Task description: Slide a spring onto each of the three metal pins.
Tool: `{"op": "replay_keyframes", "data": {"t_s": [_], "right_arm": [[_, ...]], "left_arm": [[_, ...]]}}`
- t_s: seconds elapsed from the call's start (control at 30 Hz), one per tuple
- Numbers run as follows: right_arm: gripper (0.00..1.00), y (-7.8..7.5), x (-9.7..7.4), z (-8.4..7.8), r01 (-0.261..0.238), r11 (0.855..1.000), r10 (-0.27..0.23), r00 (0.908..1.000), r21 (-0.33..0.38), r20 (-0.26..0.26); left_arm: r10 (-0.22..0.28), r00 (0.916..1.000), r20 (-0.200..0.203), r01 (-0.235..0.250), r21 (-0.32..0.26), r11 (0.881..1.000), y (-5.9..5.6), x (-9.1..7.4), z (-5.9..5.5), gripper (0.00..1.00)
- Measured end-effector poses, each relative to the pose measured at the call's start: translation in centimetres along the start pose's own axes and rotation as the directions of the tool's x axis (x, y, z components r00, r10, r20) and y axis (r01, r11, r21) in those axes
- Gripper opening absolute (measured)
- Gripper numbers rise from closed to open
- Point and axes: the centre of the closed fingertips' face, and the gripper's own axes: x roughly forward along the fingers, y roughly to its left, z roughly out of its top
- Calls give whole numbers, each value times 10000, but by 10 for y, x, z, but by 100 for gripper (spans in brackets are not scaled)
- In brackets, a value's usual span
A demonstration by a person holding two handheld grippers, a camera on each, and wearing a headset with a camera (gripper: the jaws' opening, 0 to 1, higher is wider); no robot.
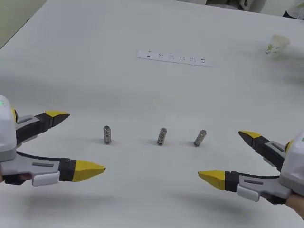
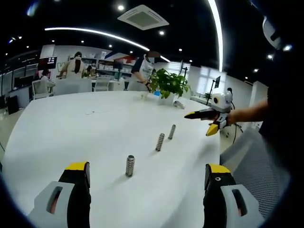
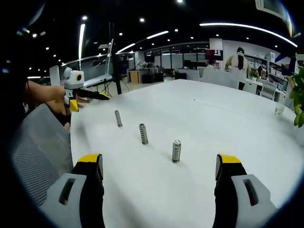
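Three small metal springs stand in a row on the white table: the left spring [image 1: 107, 135], the middle spring [image 1: 162, 136] and the right spring [image 1: 200, 137], which leans a little. I cannot make out pins inside the coils. My left gripper [image 1: 78, 141] hovers open to the left of the row, holding nothing. To the right of the row my right gripper [image 1: 227, 155] is also open and holds nothing. In the left gripper view the nearest spring [image 2: 130, 166] stands ahead between the jaws. The nearest spring [image 3: 176, 151] in the right gripper view does likewise.
A white power strip [image 1: 173, 58] lies farther back on the table, and a small pale cup [image 1: 277, 45] sits at the far right. A potted plant [image 2: 168, 83] stands at the table's far end, with people and desks beyond.
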Motion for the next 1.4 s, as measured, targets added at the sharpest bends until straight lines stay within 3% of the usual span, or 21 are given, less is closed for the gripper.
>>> {"op": "replay_keyframes", "data": {"t_s": [0.43, 1.2, 1.4], "right_arm": [[99, 1, 1, 1, 35, 10000, -35, 10000, 13, -30], [99, -3, -2, 8, 241, 9997, -242, 9995, 65, 184], [99, -2, -3, 7, 258, 9997, -258, 9996, 20, 129]], "left_arm": [[-50, 9999, -93, 50, -43, 10000, -1, 2, -3, 98], [-89, 9999, 56, 88, 86, 9999, 0, 5, 6, 98], [-94, 10000, -29, 94, 93, 9999, 0, 6, 4, 98]]}}
